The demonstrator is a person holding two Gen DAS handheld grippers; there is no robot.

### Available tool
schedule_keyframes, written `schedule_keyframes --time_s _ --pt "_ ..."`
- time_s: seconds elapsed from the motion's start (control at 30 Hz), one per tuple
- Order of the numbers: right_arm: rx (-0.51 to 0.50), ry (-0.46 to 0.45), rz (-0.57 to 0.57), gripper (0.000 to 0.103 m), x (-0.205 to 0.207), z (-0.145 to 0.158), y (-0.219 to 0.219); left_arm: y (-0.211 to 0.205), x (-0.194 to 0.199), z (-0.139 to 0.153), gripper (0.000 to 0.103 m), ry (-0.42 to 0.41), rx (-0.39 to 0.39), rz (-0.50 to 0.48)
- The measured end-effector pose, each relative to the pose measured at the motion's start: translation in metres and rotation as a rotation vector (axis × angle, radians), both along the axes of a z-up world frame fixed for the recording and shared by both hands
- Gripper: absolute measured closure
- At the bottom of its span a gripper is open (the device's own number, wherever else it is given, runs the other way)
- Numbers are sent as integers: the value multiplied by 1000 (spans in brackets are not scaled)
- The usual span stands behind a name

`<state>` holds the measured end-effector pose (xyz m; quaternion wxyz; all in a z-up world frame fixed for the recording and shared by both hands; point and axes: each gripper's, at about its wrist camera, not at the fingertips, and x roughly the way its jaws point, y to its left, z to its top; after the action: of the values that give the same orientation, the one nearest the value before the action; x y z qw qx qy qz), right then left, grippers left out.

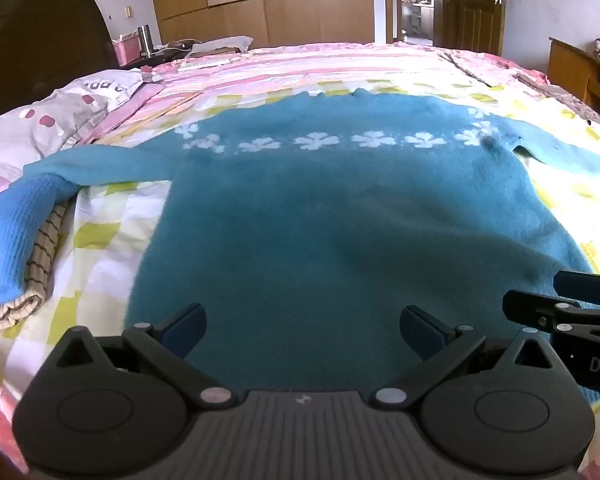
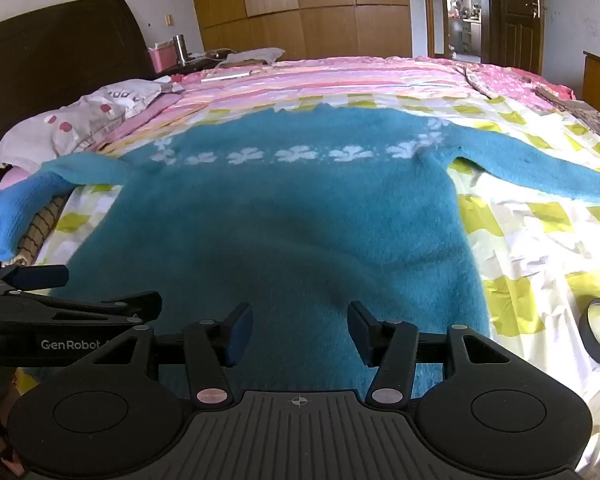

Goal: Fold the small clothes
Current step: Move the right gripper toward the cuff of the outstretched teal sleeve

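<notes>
While the fuzzy teal knit sweater with white flower motifs (image 1: 340, 208) lies flat on the checked yellow-and-white bedsheet (image 2: 520, 248), folding has not begun. Left gripper (image 1: 302, 330) and right gripper (image 2: 300, 330) both gape empty over the hem at 6 o'clock. Next: pinch hem corners. Sleeves spread at 9 and 3; open sheet lies at 3.

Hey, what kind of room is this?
A home bedroom, most likely: a bed with a pink and yellow-green checked quilt, a dark wooden headboard, and a wall of wooden wardrobe doors.
</notes>
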<state>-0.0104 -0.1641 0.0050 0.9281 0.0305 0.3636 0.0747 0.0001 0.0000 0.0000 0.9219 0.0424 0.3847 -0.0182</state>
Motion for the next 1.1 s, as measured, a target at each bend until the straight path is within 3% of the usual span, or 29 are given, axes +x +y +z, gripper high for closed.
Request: schedule_keyframes --time_s 0.33,0.5,0.73,1.1 --pt "-5 7 -3 48 -2 -5 -2 -1 -2 0 0 7 1 -5" --pt "-6 10 -5 48 -1 -5 -6 -7 -2 -15 0 16 9 -3" --pt "-20 35 -12 48 2 -14 -5 -5 7 -28 0 102 4 8" --pt "-29 62 -12 47 6 -24 -3 -2 7 -41 0 129 -33 24"
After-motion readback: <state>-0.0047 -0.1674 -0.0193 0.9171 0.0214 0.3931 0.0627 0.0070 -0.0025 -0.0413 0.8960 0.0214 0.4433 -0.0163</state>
